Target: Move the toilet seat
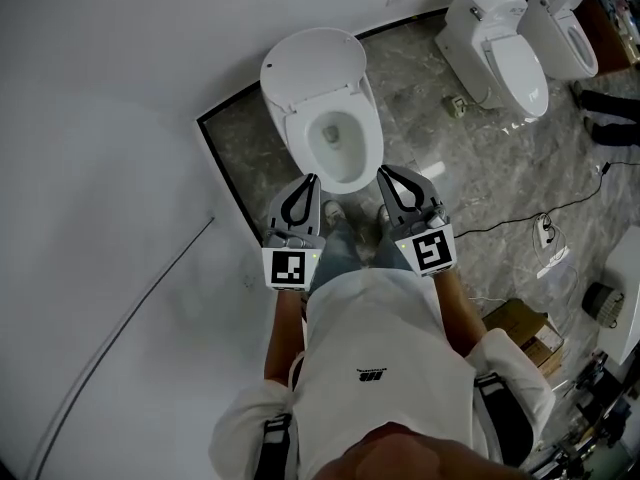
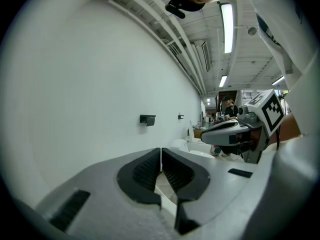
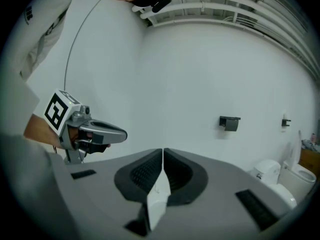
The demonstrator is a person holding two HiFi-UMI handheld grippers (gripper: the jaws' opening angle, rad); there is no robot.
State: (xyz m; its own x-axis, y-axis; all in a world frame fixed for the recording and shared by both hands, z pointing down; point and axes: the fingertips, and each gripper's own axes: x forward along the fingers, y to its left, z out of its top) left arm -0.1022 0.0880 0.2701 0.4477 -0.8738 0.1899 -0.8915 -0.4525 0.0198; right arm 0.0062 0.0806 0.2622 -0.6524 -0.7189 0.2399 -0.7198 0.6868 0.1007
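While a person in a white shirt point(image 1: 380, 368) stands facing it, the white toilet seat point(image 1: 372, 140) lies as an oval ring around the open bowl, with the rounded white lid point(image 1: 312, 68) tipped up behind it against the plain white wall point(image 1: 120, 168). The toilet sits on a grey marbled floor point(image 1: 520, 168).

The left gripper point(image 1: 313, 178) point(image 2: 161, 149) point(image 3: 122, 133) and the right gripper point(image 1: 381, 171) point(image 2: 202, 130) point(image 3: 163, 150) are held side by side, both pointing at the toilet. From the head view their tips sit at the near edge of the seat, one at each side of the bowl's front. Whether either tip touches the seat cannot be told.

On each gripper the ribbed black fingers point(image 2: 172, 171) point(image 3: 145, 174) are pressed together with nothing between them.

A small black holder point(image 2: 147, 119) point(image 3: 229, 122) is fixed to the wall. Two more white toilets point(image 1: 495, 43) stand well apart to the right. A dark cable point(image 1: 520, 218) trails over the floor near a brown cardboard box point(image 1: 520, 323).
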